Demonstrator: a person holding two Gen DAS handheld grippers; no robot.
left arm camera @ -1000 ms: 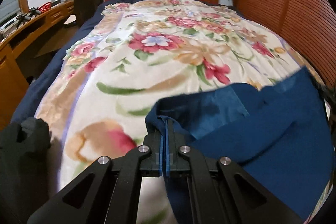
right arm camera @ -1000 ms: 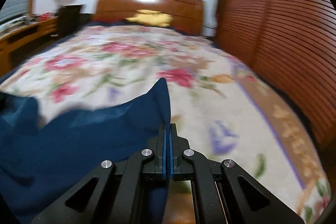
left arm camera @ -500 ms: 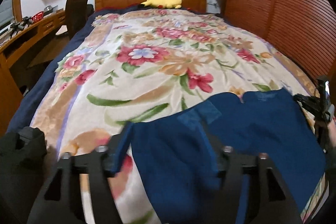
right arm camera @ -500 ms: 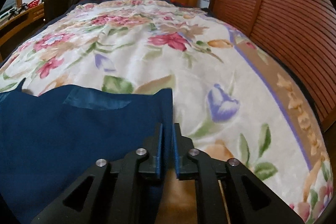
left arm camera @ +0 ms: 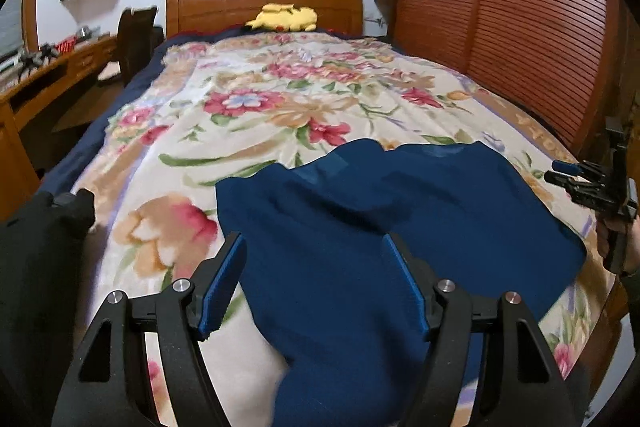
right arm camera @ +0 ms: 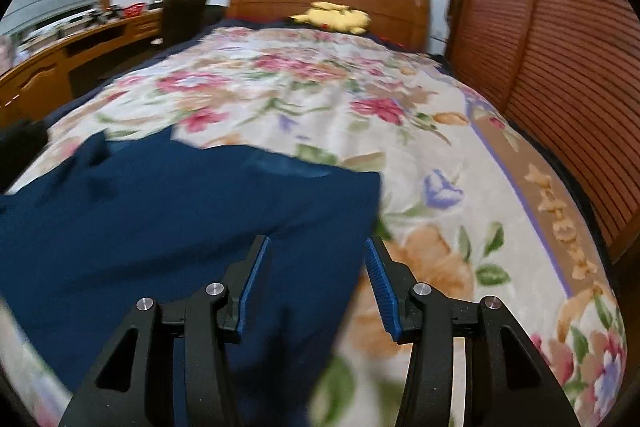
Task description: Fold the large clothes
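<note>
My left jaws (left arm camera: 314, 269) stand wide with nothing pressed between the pads; my right jaws (right arm camera: 316, 269) have just been opening and now stand parted, also gripping nothing. The dark blue garment (left arm camera: 392, 211) lies spread on the floral blanket (left arm camera: 248, 107) at the near end of the bed, its near hem running down between and below both pairs of jaws toward the bed's foot. In the left view, the right gripper (left arm camera: 588, 183) hangs just off the garment's right edge.

Risks, as I judge them:
- The left part of the cloth is rumpled, with a raised ridge near the collar; folding over it would lock in a crease.
- The hem seems to trail over the bed's edge, so its weight could drag the garment askew.
- A careless pinch could catch the blanket along with the cloth.
- The black bundle (left arm camera: 40, 247) at the left lies close enough to snag.
</note>
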